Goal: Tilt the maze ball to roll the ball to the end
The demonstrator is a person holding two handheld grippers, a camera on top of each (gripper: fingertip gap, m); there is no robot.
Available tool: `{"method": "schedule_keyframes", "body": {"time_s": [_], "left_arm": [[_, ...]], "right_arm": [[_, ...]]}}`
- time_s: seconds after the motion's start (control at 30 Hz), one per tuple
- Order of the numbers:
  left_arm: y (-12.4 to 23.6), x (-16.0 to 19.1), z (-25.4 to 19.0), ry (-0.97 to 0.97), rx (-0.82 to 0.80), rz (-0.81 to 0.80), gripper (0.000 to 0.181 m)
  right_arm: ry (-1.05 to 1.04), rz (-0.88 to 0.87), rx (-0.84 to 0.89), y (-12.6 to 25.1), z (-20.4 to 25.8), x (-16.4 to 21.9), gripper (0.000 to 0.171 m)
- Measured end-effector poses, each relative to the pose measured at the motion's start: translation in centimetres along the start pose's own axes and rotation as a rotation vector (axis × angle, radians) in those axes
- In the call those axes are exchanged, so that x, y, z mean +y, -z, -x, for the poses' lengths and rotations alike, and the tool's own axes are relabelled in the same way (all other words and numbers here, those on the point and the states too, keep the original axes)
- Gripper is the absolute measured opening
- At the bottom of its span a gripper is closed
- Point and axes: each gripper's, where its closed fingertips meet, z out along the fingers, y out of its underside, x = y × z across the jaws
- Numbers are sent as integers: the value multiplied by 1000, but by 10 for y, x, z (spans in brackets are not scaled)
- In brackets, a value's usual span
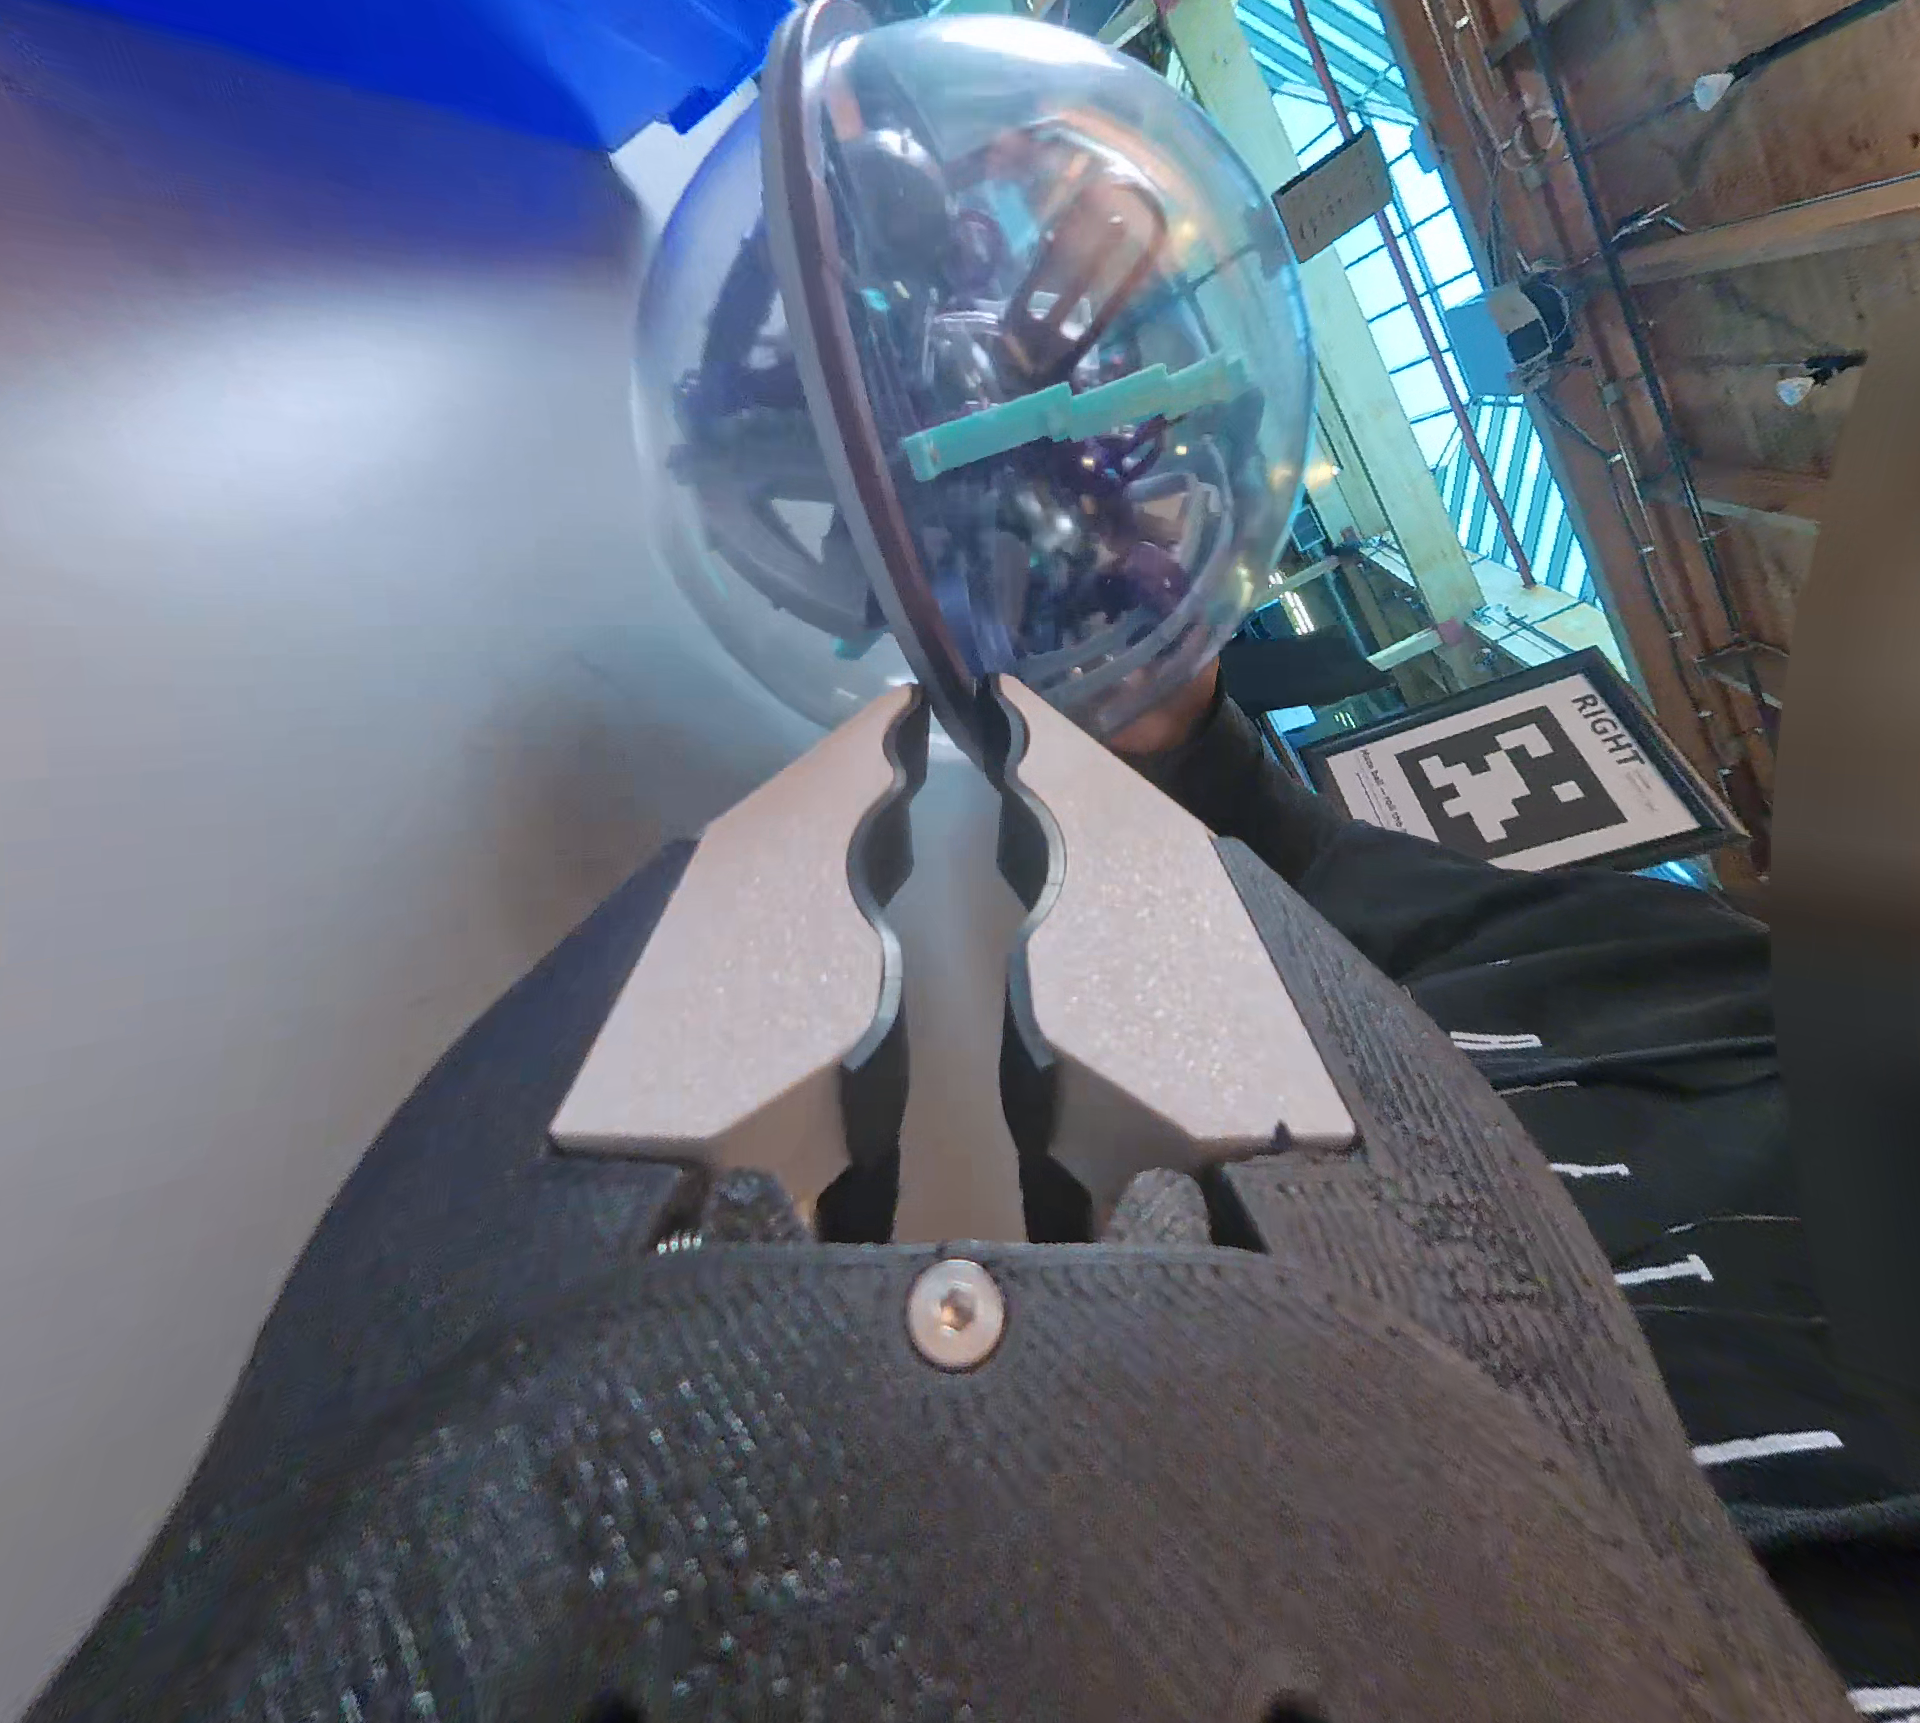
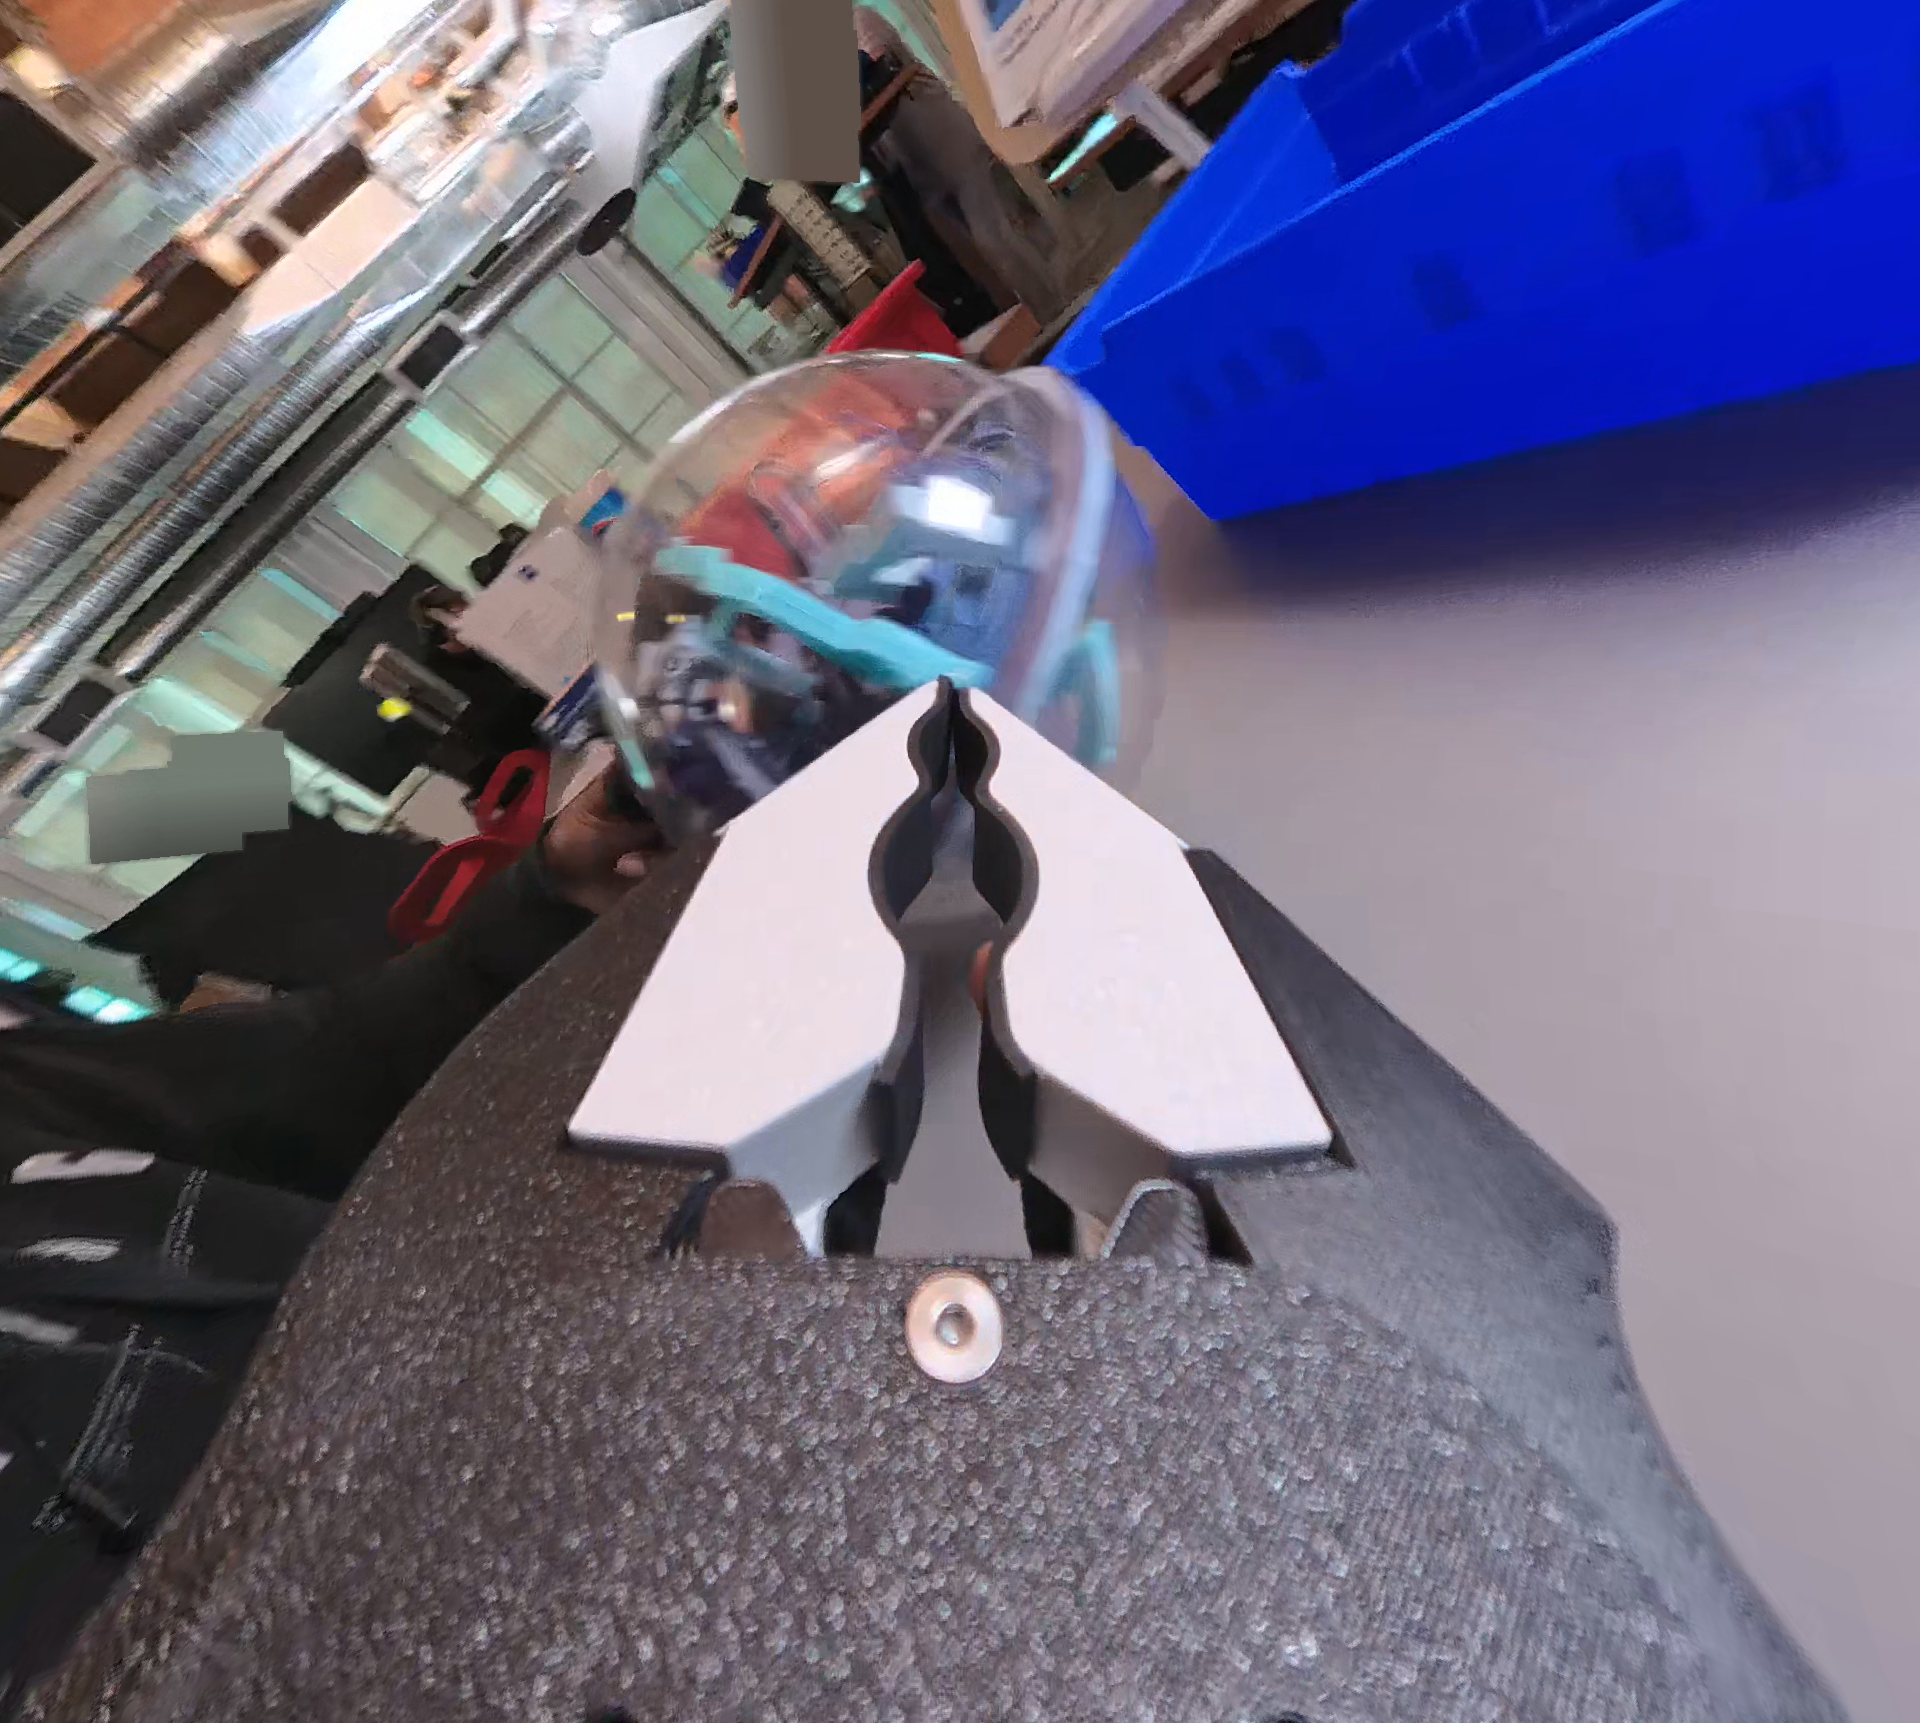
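both grippers, left gripper (image 1: 958, 705) and right gripper (image 2: 948, 699), pinched nearly closed on the maze ball (image 1: 971, 369) rim so it tilts freely

One clear maze ball (image 1: 971, 385) up in the air, two grippers on it, the left gripper (image 1: 961, 705) and the right gripper (image 2: 948, 705), one blue bin (image 2: 1538, 219) on one table (image 2: 1558, 842), one framed marker card (image 1: 1496, 774) behind.
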Motion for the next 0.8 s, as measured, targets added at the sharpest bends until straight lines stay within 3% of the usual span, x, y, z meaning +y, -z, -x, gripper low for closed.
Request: {"method": "schedule_keyframes", "body": {"time_s": [0.2,0.33,0.4,0.5,0.57,0.63,0.73,0.8], "left_arm": [[-18,6,-13,-47,15,41,6],[-18,-2,-11,-60,-4,25,0],[-14,-6,-4,-43,-18,6,0],[-1,-26,4,-117,-68,-67,0],[8,-50,6,-251,-131,-118,14],[8,-72,2,-355,-168,-147,44],[-8,-91,-5,-430,-189,-139,93],[-21,-98,-8,-486,-198,-123,108]], "right_arm": [[39,43,-68,-8,17,15,0],[221,65,-36,-5,18,15,2],[395,68,20,-2,13,10,14],[603,89,78,0,6,3,46],[715,109,104,-5,1,2,67],[785,130,113,-17,-1,4,77],[856,113,123,-37,1,4,77],[936,78,156,-45,2,0,63]]}}
